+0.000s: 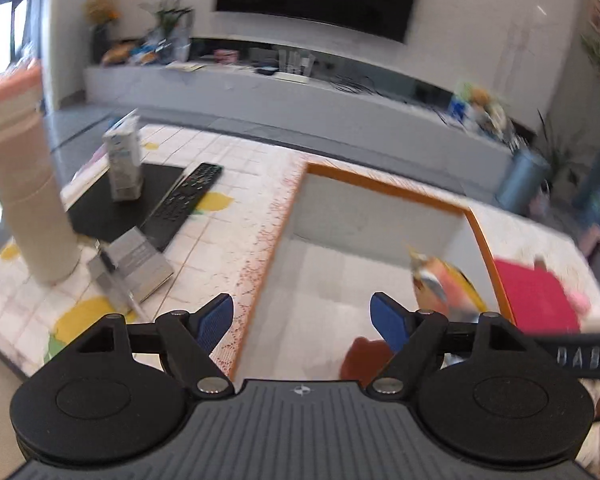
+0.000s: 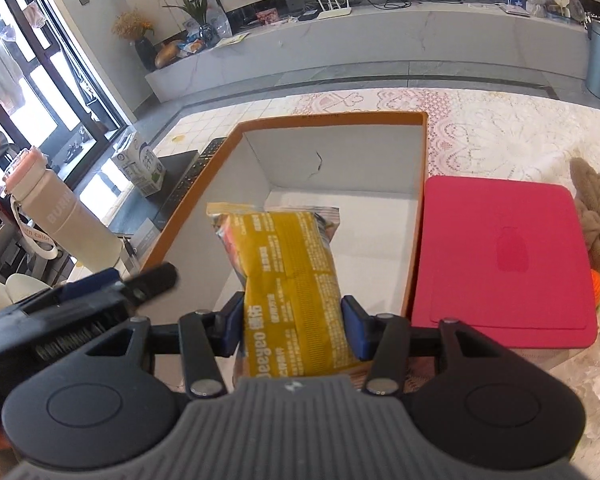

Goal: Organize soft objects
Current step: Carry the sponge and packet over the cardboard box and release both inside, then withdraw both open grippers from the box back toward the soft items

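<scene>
Right gripper (image 2: 294,330) clamps yellow snack packet (image 2: 290,280) above orange-rimmed box (image 2: 332,118); left gripper (image 1: 302,322) gapes.

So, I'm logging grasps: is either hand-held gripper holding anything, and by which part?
The right hand-held gripper pinches the yellow snack packet across its lower sides, over the box. The left hand-held gripper is open, holding nothing.

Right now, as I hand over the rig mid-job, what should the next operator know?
Right gripper: shut on the yellow snack pack, held over the open orange-rimmed box.
Left gripper: open, holding nothing, over the same box's near edge.
Red lid lies on the table right of the box; a brown plush toy sits beyond it.
Done: pack picked up.
Left: release it inside, then probably fetch the plush. A dark red item in the box's near corner is unclear.
</scene>
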Demonstrator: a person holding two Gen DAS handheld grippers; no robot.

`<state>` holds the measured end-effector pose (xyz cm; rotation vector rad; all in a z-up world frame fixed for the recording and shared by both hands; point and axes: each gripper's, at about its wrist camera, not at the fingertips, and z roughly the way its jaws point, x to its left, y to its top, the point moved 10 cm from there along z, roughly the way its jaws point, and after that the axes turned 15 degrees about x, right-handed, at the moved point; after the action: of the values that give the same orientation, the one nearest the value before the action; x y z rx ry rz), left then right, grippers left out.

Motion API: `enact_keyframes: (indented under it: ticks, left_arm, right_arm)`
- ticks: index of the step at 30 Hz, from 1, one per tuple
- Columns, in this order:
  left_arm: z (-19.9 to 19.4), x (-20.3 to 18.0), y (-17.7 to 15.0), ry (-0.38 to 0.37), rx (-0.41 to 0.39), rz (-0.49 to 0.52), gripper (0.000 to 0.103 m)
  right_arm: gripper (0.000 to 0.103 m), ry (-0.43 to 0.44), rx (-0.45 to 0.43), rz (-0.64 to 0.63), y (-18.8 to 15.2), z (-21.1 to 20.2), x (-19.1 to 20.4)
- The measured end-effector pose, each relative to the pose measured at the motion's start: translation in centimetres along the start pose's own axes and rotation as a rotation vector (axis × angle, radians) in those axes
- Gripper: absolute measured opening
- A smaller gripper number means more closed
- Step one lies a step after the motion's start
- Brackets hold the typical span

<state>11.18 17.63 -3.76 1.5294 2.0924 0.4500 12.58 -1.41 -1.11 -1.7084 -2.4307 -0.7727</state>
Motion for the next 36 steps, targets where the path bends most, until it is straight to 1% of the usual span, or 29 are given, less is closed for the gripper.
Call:
enact_keyframes:
  ticks: [3,5,10,13,16,17,18,20,23,25,27,29,32,36]
  left_arm:
    - [0.4,2.1,0.4,-0.005,0.014,-0.115,0.092]
    - [0.5,3.1,0.6,0.001,0.019,-0.156,0.092]
    - [0.0,4.4,0.9,-0.008,-0.006,-0.199,0.092]
    - [0.0,4.9,0.9,-0.015,-0.003,-0.204,0.092]
    - [0.3,5.0,0.7,-0.017,0.015,-0.187,0.092]
    - [0.2,4.9,0.7,-0.019,0.009,-0.182,0.092]
    - [0.1,5.0,0.8,-0.019,0.002,-0.181,0.092]
    - [0.0,5.4,0.9,-0.016,-0.014,-0.199,0.092]
    - [-0.2,6.4,1.1,-0.011,-0.026,-0.235,0.092]
    - [-0.2,7.1,1.0,-0.017,-0.028,-0.265,0.092]
    - [0.0,7.4,1.0,-0.030,-0.020,-0.282,0.092]
    - [0.1,7.5,1.0,-0.039,-0.015,-0.289,0.092]
    - [0.1,7.6,1.1,-0.035,-0.023,-0.294,0.092]
    - [-0.5,7.8,1.3,-0.030,-0.059,-0.307,0.092]
  right_arm:
    - [0.050,-0.029,0.007,-0.021,0.0,0.3,0.4]
    - [0.050,-0.040,0.020,-0.032,0.0,0.8,0.9]
    - [0.050,-0.015,0.060,-0.070,0.3,3.0,3.6]
    - [0.050,-0.005,0.098,-0.066,0.4,4.8,5.1]
    - [0.050,-0.043,0.124,-0.112,0.4,6.3,6.7]
    - [0.050,-0.062,0.125,-0.133,0.4,6.6,7.2]
    - [0.048,-0.082,0.122,-0.146,0.4,6.8,7.5]
    - [0.044,-0.101,0.114,-0.169,0.8,7.0,8.0]
    - [0.044,-0.121,0.101,-0.232,1.2,6.9,8.7]
    - [0.053,-0.138,0.096,-0.253,1.3,6.8,8.8]
    - [0.074,-0.126,0.107,-0.268,1.2,6.5,8.7]
    - [0.084,-0.110,0.102,-0.272,1.2,6.1,8.7]
    - [0.085,-0.090,0.091,-0.275,1.1,5.2,8.8]
    - [0.088,-0.074,0.063,-0.282,0.9,3.8,9.0]
